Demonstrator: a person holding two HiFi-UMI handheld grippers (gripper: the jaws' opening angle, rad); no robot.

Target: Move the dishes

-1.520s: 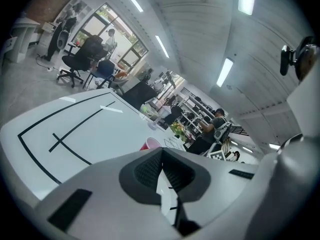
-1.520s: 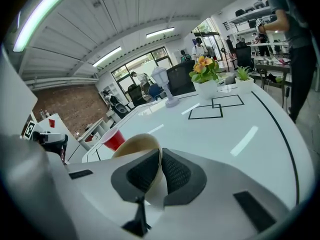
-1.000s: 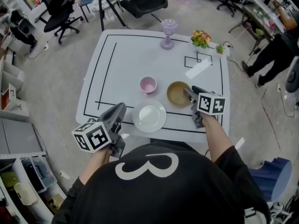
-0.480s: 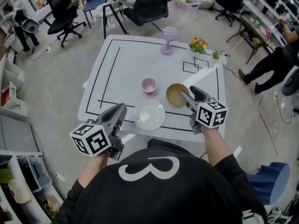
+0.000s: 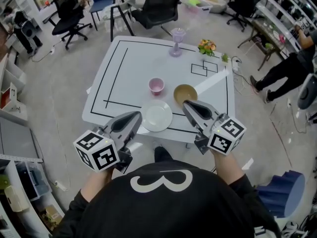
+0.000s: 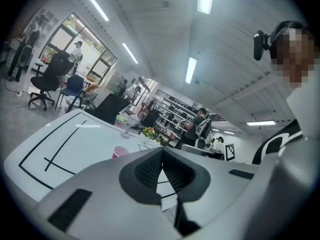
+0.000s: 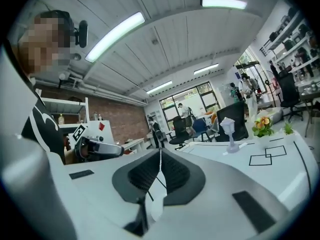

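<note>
On the white table [image 5: 129,68] stand a pink cup [image 5: 156,85], a brown bowl [image 5: 185,94] and a white plate [image 5: 157,116] near the front edge. My left gripper [image 5: 137,115] hovers above the front left edge, jaws together and empty [image 6: 161,150]. The pink cup [image 6: 120,151] shows just past it. My right gripper [image 5: 186,103] is raised over the front right, above and nearer me than the bowl. Its jaws have just been closing and now meet with nothing between them [image 7: 160,150].
A purple goblet-like lamp [image 5: 177,35] and a small flower bunch [image 5: 207,46] sit at the table's far edge. Black tape lines and small rectangles mark the top. Office chairs [image 5: 161,4] stand behind the table, and a person [image 5: 287,66] is at the right.
Both grippers have risen and drawn back toward me. The right gripper left the brown bowl's rim and its jaws closed empty. The dishes stay where they were.
</note>
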